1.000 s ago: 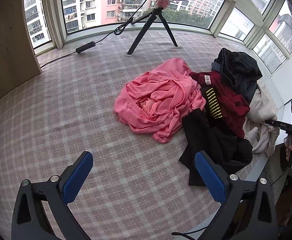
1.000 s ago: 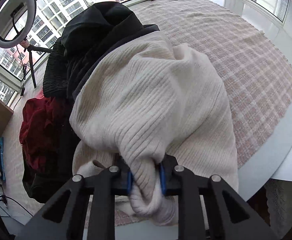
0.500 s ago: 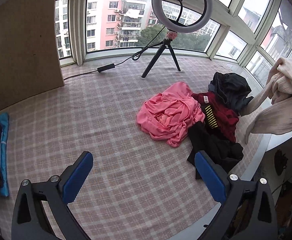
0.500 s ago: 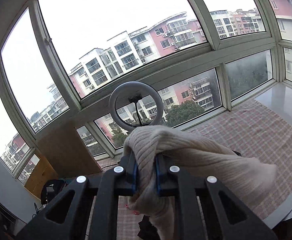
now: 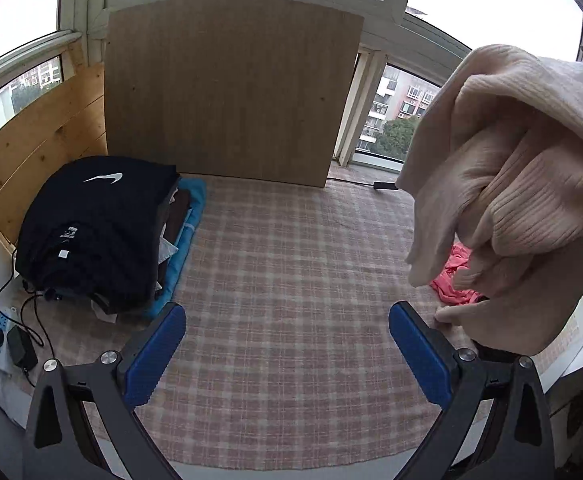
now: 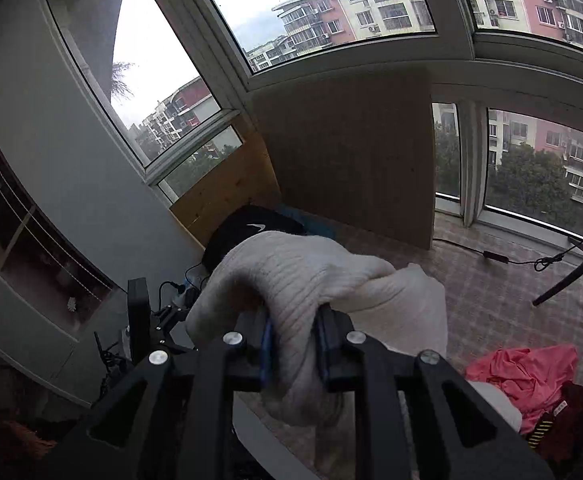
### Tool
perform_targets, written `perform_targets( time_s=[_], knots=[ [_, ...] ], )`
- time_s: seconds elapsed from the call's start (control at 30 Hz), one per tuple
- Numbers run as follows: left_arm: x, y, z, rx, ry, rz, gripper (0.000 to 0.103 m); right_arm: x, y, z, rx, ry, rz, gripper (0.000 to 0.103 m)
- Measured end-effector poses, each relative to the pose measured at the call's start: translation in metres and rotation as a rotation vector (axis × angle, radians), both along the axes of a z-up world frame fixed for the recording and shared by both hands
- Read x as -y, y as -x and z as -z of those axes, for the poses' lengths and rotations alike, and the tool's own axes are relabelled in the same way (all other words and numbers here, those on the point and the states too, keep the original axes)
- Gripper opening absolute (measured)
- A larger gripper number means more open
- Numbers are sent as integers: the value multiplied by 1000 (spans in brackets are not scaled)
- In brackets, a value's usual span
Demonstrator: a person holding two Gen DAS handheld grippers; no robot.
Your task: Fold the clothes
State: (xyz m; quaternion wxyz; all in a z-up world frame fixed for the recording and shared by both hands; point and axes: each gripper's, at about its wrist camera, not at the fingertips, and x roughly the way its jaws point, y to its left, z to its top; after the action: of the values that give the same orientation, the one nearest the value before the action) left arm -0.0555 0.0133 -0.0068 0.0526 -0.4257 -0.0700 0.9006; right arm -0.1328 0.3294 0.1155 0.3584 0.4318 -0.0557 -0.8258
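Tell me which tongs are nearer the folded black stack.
Left. The left tongs hang open beside the folded black stack; the right tongs, shut on the cream sweater, sit farther away.

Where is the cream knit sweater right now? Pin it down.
The cream knit sweater hangs in the air at the right of the left wrist view, clamped in the right gripper, above the pink garment.

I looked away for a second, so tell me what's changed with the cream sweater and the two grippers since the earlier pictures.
The right gripper, clamped throughout on the cream ribbed knit sweater, lifted it off the heap of clothes and carried it over the pink checked mat, where it now hangs bunched. The left gripper swung toward the folded stack topped by a black garment, staying open and empty. The pink garment stays on the mat.
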Motion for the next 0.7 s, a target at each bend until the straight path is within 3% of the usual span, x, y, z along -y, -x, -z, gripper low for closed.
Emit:
perform_targets(
  time_s=[0.1,0.17,0.23,0.33,0.47,0.6,0.7],
  knots=[
    [35,-12,14,34,5,-96,102,58,31,90,182,-92,-69,21],
    [38,-11,21,51,13,-100,102,75,45,131,258,-117,-79,21],
    [39,-8,27,67,21,-97,102,81,53,153,280,-140,-71,20],
    [41,-4,37,92,33,-93,102,60,58,154,238,-124,-33,20],
    [34,7,46,115,45,-67,102,-10,49,153,101,-211,160,20],
    [-7,37,44,100,43,47,102,-122,30,181,126,-241,406,20],
    [-39,63,50,118,38,121,102,-203,8,223,237,-178,575,20]
  ],
)
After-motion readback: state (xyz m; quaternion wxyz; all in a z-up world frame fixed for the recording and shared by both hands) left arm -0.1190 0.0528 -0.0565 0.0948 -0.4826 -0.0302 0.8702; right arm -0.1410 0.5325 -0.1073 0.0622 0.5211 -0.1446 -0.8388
